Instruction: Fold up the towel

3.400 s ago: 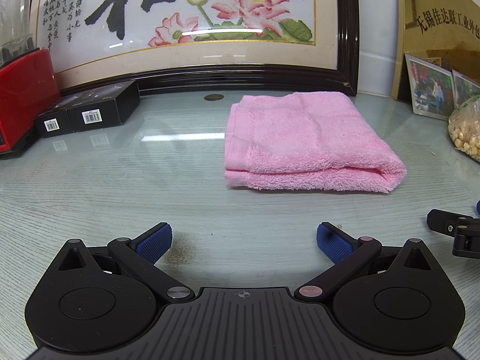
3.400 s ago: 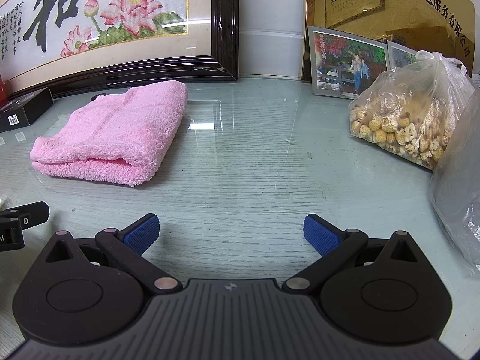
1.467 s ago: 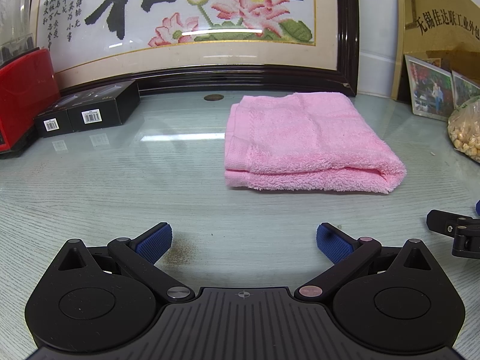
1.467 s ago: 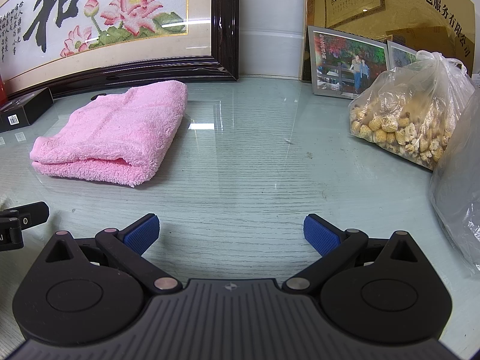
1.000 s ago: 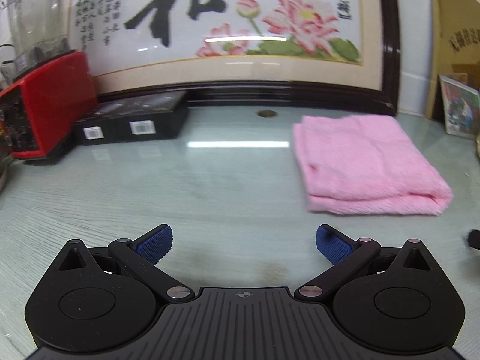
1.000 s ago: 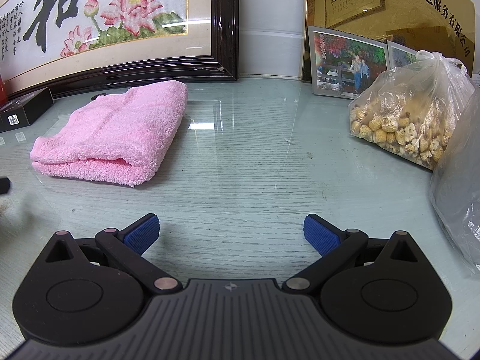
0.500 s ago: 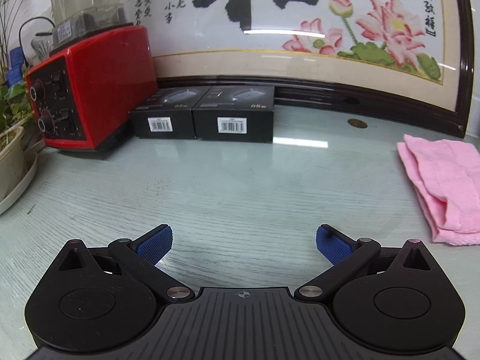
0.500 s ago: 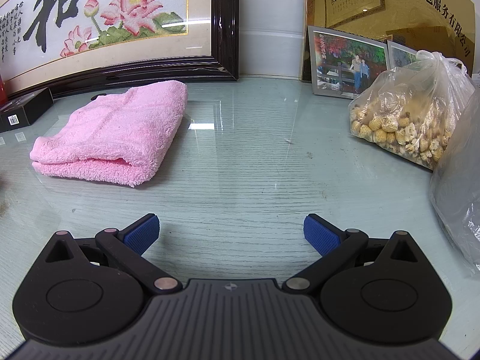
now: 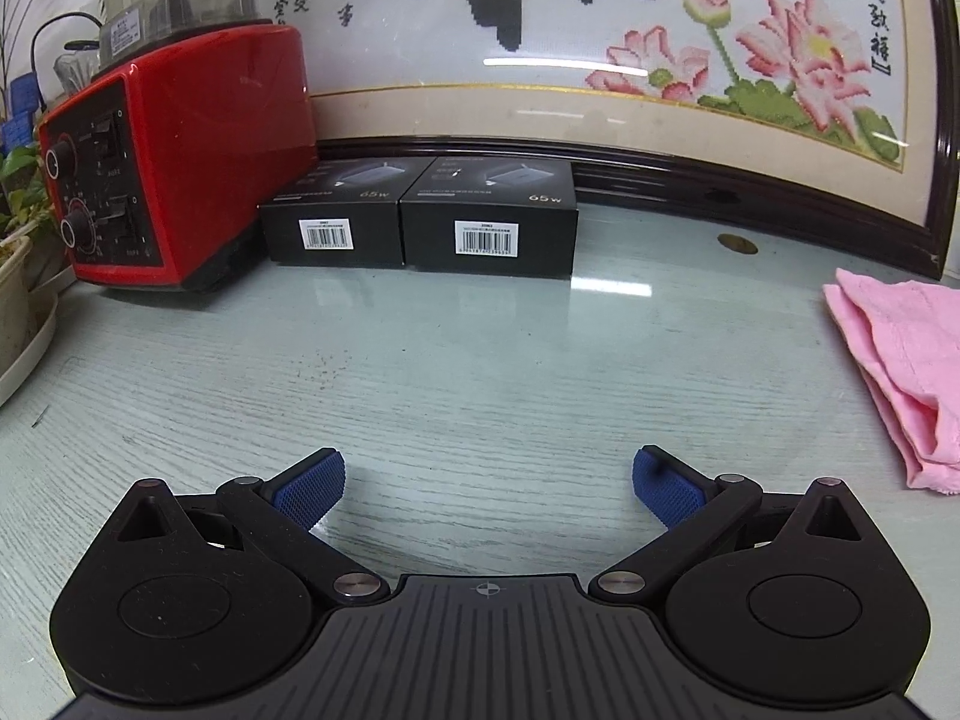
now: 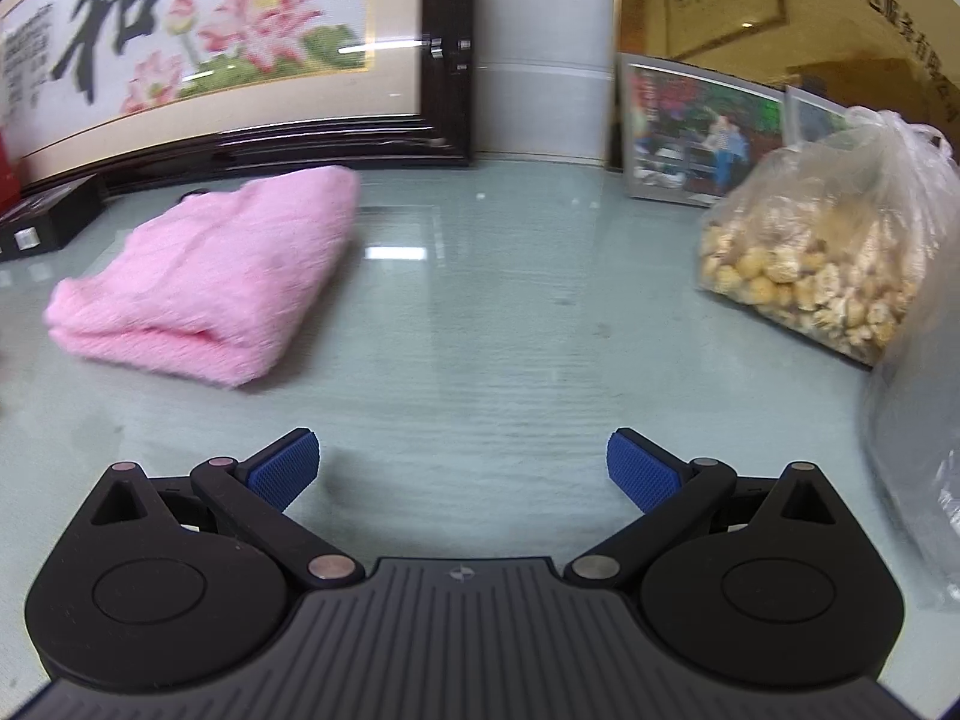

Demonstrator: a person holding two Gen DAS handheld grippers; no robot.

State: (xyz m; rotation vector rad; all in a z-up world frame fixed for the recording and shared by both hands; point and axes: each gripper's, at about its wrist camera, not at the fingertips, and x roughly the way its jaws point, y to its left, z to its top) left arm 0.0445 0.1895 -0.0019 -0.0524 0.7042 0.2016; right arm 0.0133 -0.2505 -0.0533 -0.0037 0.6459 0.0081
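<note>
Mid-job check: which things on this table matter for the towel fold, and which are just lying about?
Job:
towel, already folded
left gripper, open
right gripper, open

Lying about:
red appliance
two black boxes
framed embroidery
photo frames
bag of snacks

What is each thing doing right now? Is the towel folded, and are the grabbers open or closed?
Towel: folded, lying flat on the table, nothing touching it.
Left gripper: open, empty, fingers apart above bare table.
Right gripper: open, empty, away from the towel.
Bag: tied shut, full, resting on the table.
Two black boxes: closed, side by side.
</note>
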